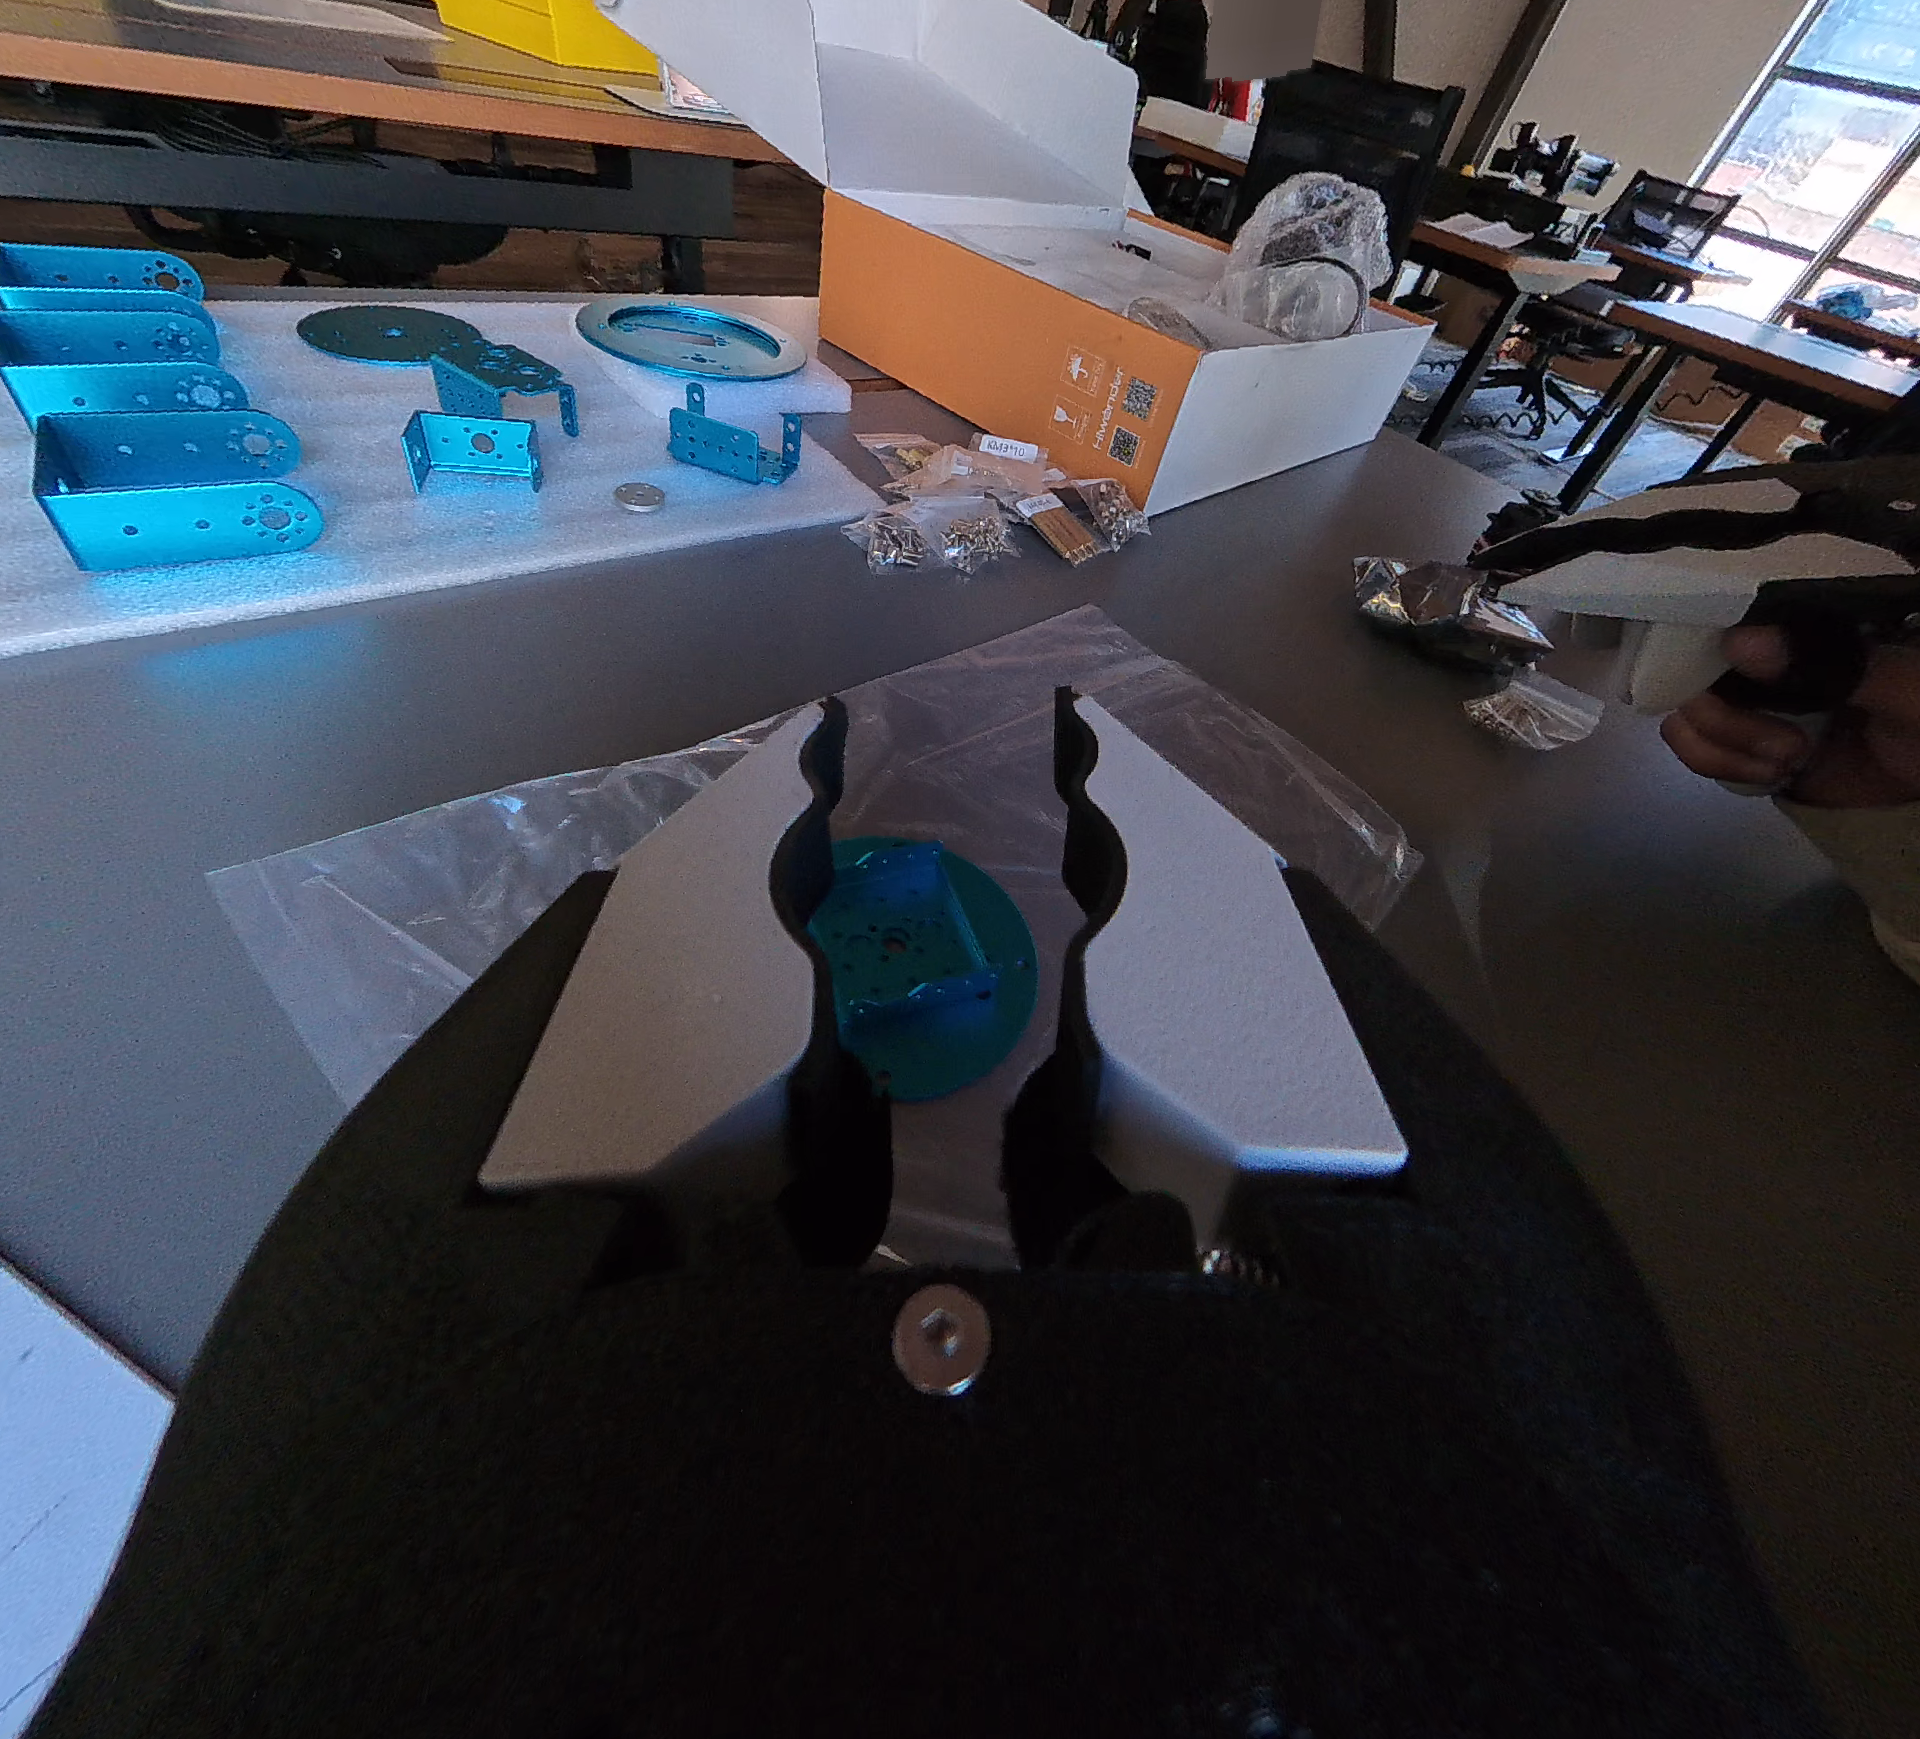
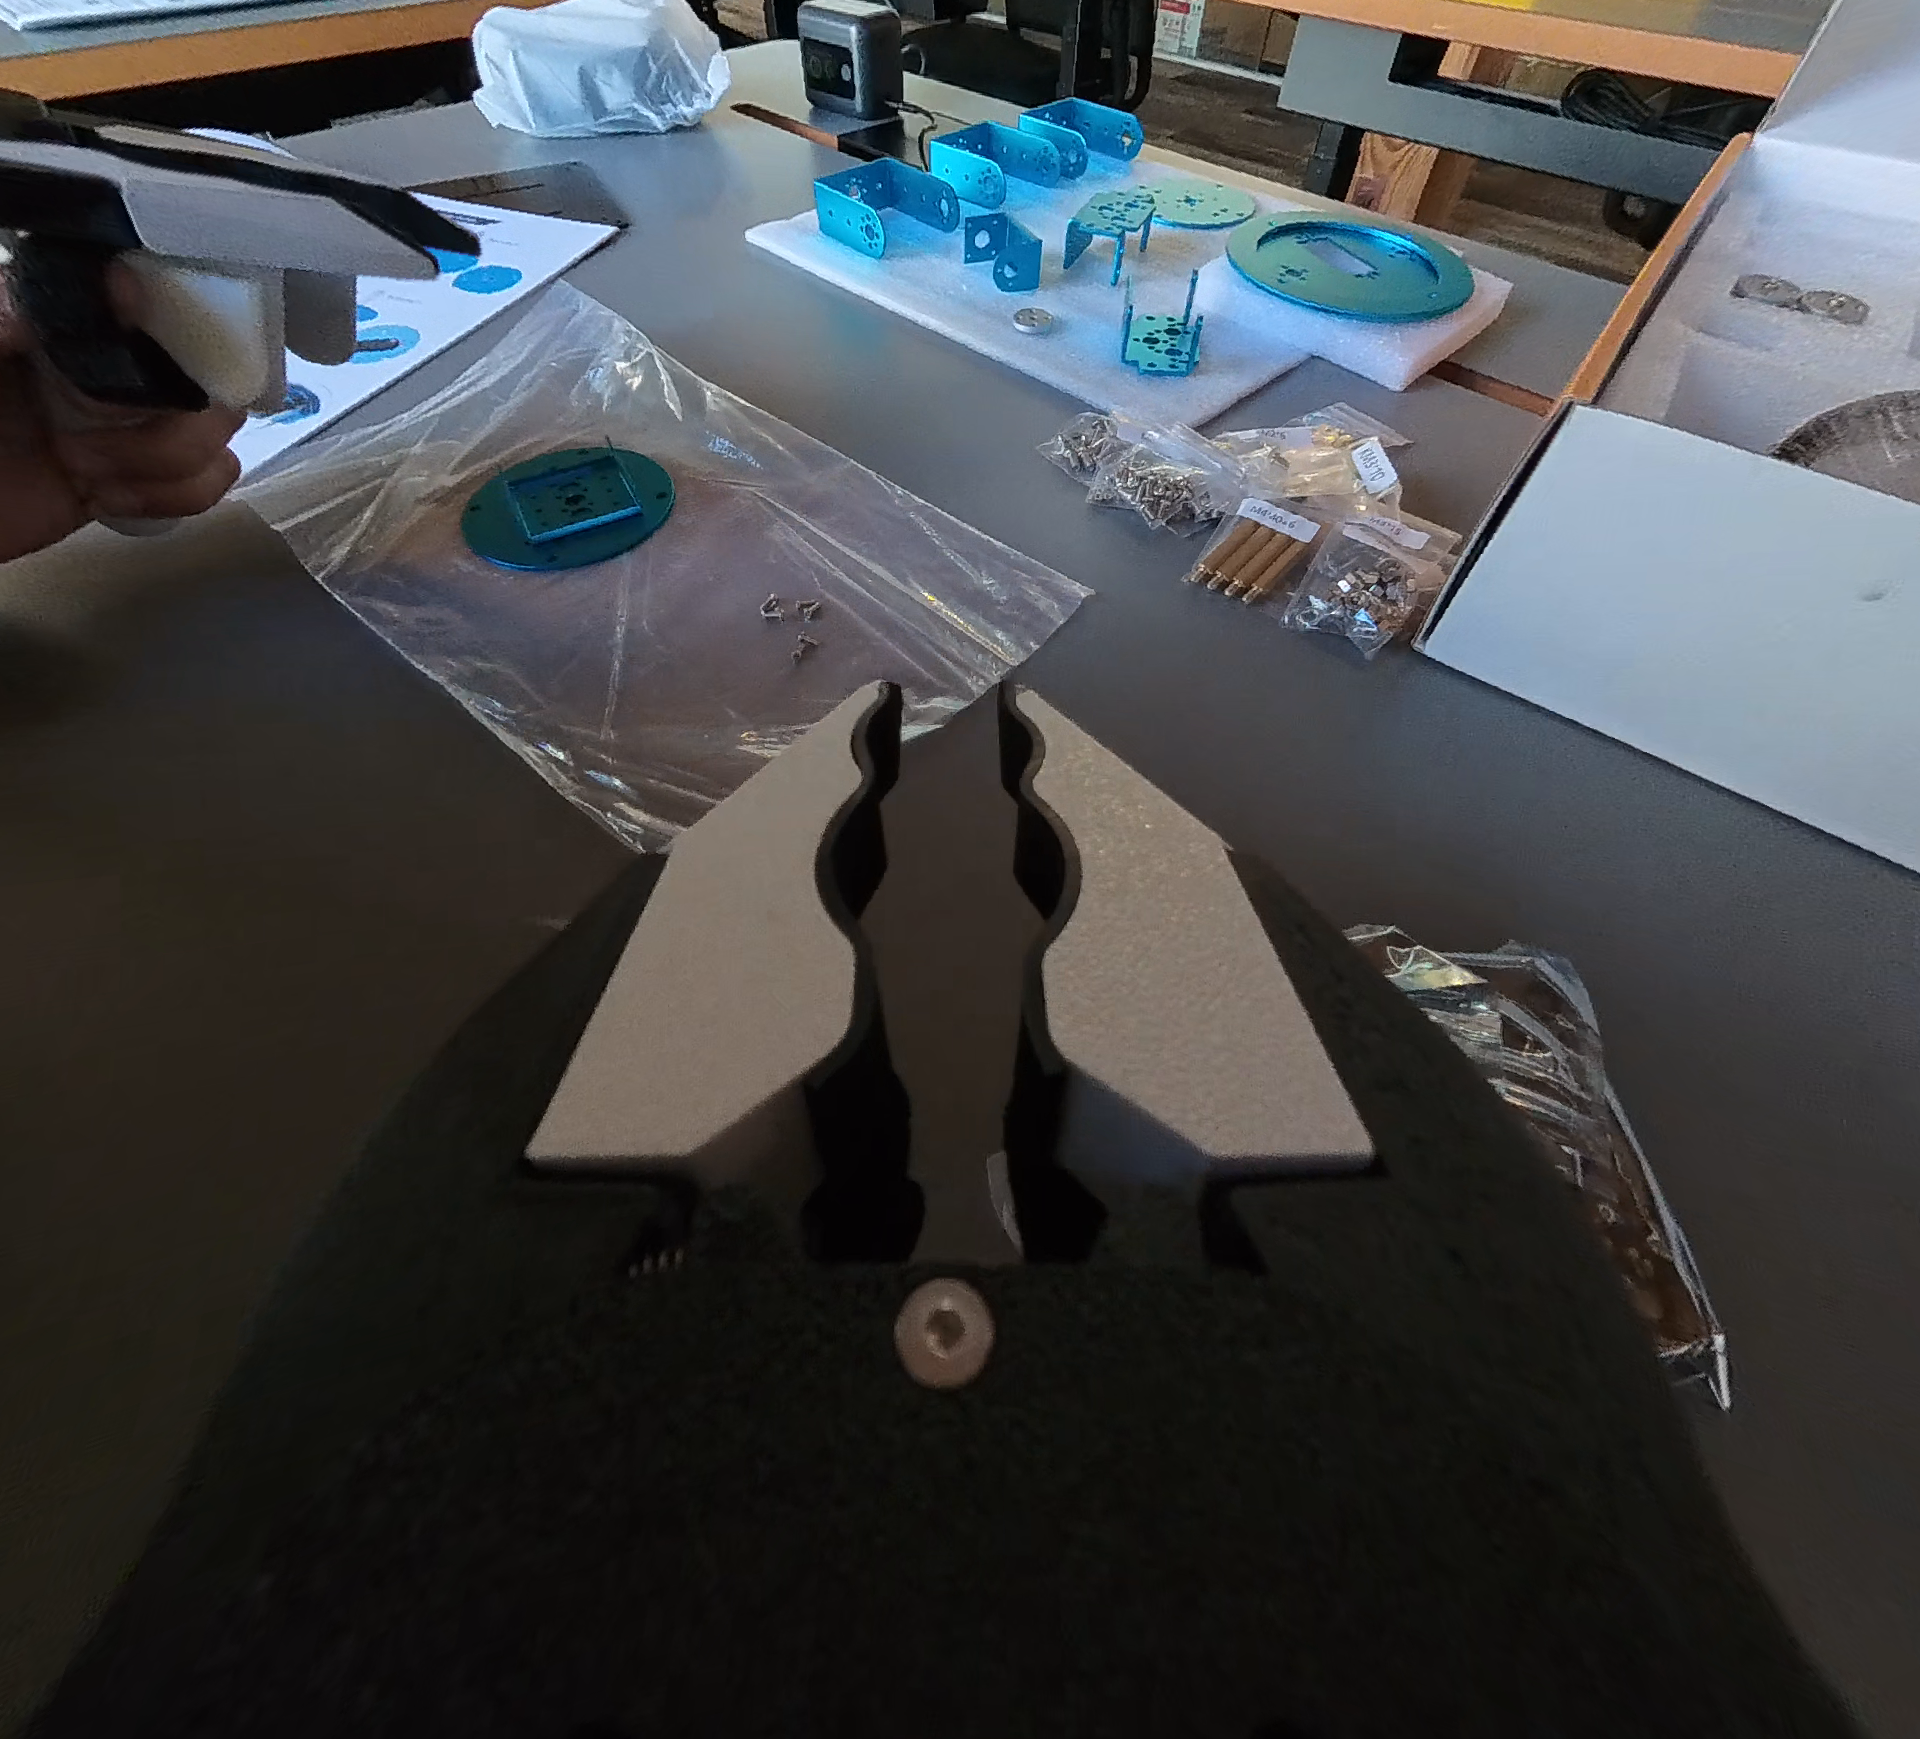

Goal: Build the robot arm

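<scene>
A teal disc with a blue square bracket on it (image 1: 925, 962) lies on a clear plastic bag (image 1: 416, 900) on the grey table. My left gripper (image 1: 948, 713) is open and empty, held above the disc, which shows between its fingers. In the right wrist view the disc (image 2: 566, 510) lies on the bag (image 2: 675, 702) with three loose screws (image 2: 792, 624) beside it, and the left gripper (image 2: 447, 240) hovers at upper left. My right gripper (image 2: 945, 694) is empty, its jaws a narrow gap apart, over bare table near the bag's edge. A shiny foil bag (image 2: 1538, 1118) lies to its right.
A white foam sheet (image 2: 1351, 359) carries several blue brackets and a ring. Small bags of screws and standoffs (image 2: 1247, 505) lie by an open orange and white box (image 2: 1662, 598). A printed sheet (image 2: 540, 245), a white plastic bag (image 2: 597, 58) and a black device (image 2: 847, 63) sit farther back. The tips of one gripper are about 25 centimetres away from the tips of the other.
</scene>
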Available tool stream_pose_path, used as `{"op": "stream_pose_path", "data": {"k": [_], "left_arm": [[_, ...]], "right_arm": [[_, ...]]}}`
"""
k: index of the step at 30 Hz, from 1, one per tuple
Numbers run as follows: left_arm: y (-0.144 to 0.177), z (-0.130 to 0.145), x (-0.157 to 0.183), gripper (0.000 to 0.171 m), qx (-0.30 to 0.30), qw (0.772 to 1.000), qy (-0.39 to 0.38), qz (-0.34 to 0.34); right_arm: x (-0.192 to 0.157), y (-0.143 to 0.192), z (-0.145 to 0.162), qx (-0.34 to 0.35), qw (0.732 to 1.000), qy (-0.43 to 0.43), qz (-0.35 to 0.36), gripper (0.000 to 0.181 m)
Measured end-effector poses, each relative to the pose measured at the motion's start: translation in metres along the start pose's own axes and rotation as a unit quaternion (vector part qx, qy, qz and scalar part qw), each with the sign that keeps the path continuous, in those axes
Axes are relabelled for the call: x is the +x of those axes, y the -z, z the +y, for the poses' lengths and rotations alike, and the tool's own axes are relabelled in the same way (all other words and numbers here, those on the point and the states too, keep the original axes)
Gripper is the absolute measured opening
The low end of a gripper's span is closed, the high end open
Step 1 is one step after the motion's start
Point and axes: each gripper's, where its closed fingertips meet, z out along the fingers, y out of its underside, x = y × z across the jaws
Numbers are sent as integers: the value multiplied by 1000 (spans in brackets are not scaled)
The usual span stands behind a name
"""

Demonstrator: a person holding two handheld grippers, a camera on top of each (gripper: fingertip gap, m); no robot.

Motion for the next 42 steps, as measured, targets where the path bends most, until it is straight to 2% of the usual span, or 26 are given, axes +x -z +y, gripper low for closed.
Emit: {"op": "stream_pose_path", "data": {"k": [42], "left_arm": [[4,6,0,36,-6,1000,-10,-8]], "right_arm": [[-1,-1,6,-17,1000,19,10,15]]}}
